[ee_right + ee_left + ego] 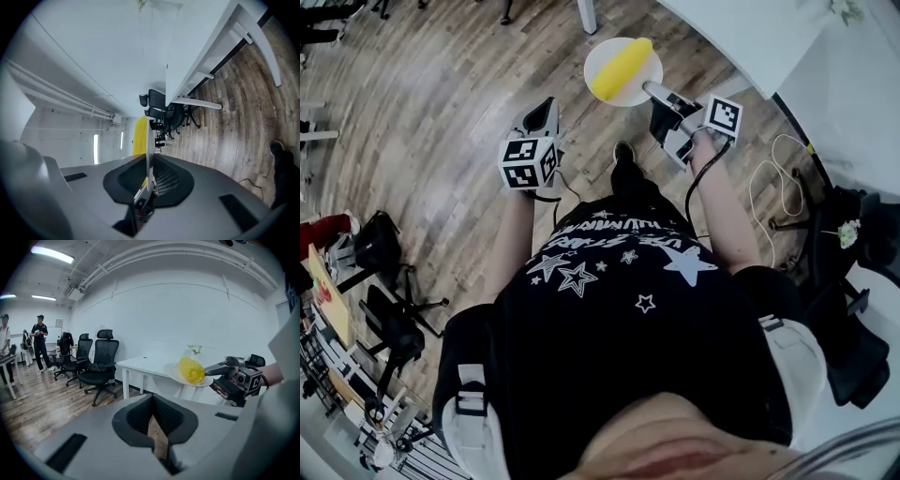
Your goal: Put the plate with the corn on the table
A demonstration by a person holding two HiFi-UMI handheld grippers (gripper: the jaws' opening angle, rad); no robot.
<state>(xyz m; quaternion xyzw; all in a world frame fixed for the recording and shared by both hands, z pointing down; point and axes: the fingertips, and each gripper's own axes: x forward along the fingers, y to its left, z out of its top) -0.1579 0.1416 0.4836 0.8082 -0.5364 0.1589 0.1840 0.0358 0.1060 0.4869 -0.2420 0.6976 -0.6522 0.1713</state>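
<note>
Right hand-held gripper is clamping the rim of one round white plate. In the right gripper view I am seeing the plate edge-on, pinched between the two jaws. One yellow corn cob is lying across the plate.

The plate is hanging in the air over the wooden plank floor. It is near the edge of the one white table but is not resting on it. In the left gripper view it is sitting roughly level, with the cob on top.

Left hand-held gripper is hovering well to the left of the plate and touching nothing. Its two jaws are pressing together with nothing between them.

The left gripper view is also showing black office chairs standing left of the table; I am counting three. At least two people are standing at the far left of the room, too small for more detail. One white cable is lying looped on the floor by the operator's right side.
</note>
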